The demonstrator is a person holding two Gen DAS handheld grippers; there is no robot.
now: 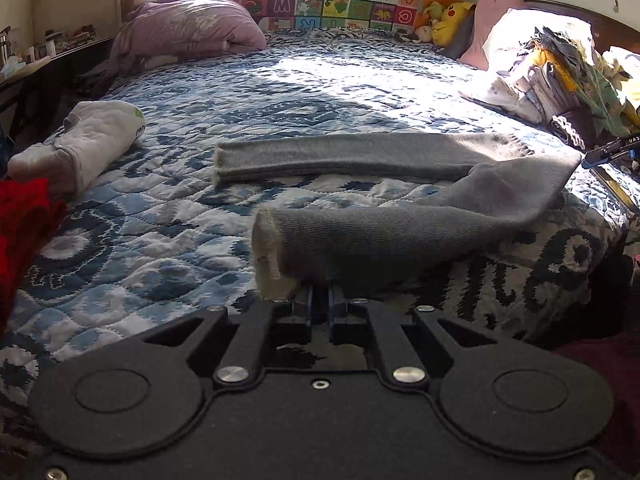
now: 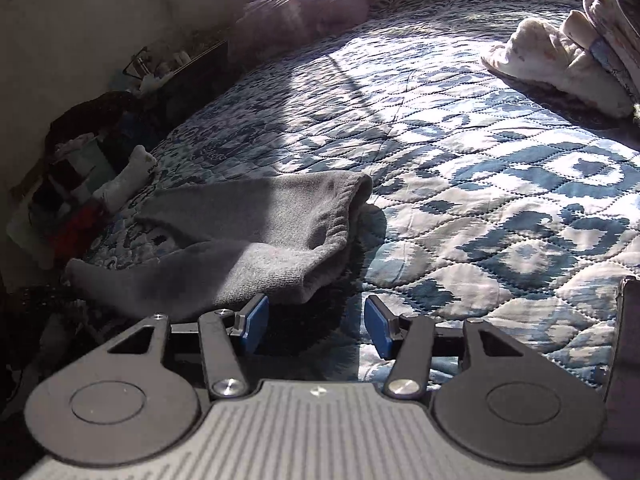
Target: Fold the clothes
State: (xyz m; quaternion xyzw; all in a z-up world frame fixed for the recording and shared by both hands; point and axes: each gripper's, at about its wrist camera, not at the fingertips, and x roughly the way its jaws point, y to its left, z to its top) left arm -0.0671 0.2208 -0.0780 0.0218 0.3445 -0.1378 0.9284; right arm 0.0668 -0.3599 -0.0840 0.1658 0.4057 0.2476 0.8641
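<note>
On the quilted bed point(image 1: 320, 92), the left claw point(image 1: 319, 300) is clenched on the grey sock point(image 1: 400, 224), while the right claw point(image 2: 316, 322) is released beside its toe.

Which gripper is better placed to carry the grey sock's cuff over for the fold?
Left, probably. The left gripper has its jaws shut on the grey sock; the right gripper is open beside it, holding nothing.

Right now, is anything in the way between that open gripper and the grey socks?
Nothing visible. The right gripper is open just short of the grey socks, with only bare quilt between its pads and the nearest toe end. The left gripper is already shut on the cuff of one sock.
</note>
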